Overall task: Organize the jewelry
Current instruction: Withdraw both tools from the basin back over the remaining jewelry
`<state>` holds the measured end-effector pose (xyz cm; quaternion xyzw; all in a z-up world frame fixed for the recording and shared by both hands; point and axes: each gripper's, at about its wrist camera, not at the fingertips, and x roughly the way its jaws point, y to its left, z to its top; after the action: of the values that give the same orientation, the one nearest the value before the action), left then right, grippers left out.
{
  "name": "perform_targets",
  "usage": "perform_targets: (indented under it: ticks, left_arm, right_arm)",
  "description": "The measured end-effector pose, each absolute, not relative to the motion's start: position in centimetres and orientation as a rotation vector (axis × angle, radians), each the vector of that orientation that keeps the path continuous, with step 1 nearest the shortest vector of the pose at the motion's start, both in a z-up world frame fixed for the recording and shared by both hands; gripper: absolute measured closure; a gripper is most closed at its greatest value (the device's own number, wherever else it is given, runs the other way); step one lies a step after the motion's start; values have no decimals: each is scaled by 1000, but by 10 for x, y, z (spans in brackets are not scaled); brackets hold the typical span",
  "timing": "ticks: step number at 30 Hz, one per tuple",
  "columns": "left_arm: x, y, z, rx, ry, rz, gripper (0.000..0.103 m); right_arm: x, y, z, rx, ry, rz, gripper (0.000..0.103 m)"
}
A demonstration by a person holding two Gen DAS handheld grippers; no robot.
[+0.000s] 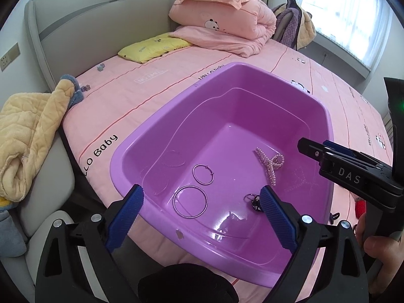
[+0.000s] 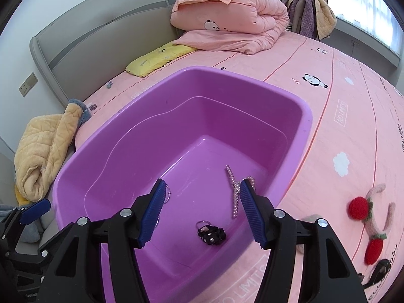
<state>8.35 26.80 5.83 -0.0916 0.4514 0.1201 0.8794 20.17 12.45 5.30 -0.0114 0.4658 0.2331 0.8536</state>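
Note:
A purple plastic tub (image 1: 141, 141) (image 2: 305, 116) sits on the pink bed. In it lie two metal hoops, a larger one (image 1: 190, 201) and a smaller one (image 1: 203, 174), a pearl hair claw (image 1: 269, 162) (image 2: 236, 189) and a small black charm on a ring (image 1: 254, 202) (image 2: 210, 233). My left gripper (image 1: 202, 217) is open and empty over the tub's near rim. My right gripper (image 2: 202, 214) is open and empty above the tub; it also shows in the left wrist view (image 1: 315, 152) at the right.
A red cherry hair accessory (image 2: 366, 217) and a dark clip (image 2: 382, 265) lie on the pink sheet (image 2: 341, 106) right of the tub. A folded pink quilt (image 1: 224, 17) and yellow pillow (image 1: 151, 48) lie at the head. A beige blanket (image 1: 27, 136) hangs at the left edge.

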Motion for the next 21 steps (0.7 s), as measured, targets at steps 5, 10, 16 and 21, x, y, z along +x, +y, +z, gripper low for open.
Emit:
perform_targets:
  ticks: [5,10,16,21]
  left_arm:
    - [76,259,66,-177,923,239,9]
    - [67,240,74,-149,904,203,9]
    - [57,207,84,-139,886,120,8]
    - [49,166,87,-117,885,20,7]
  right_arm:
    - [188,98,58,46,977,455,41]
    - [162,65,67,115,937,412,40]
    - [118,14,82,138,869,351,37]
    - [76,-42,78,143,855,259,36]
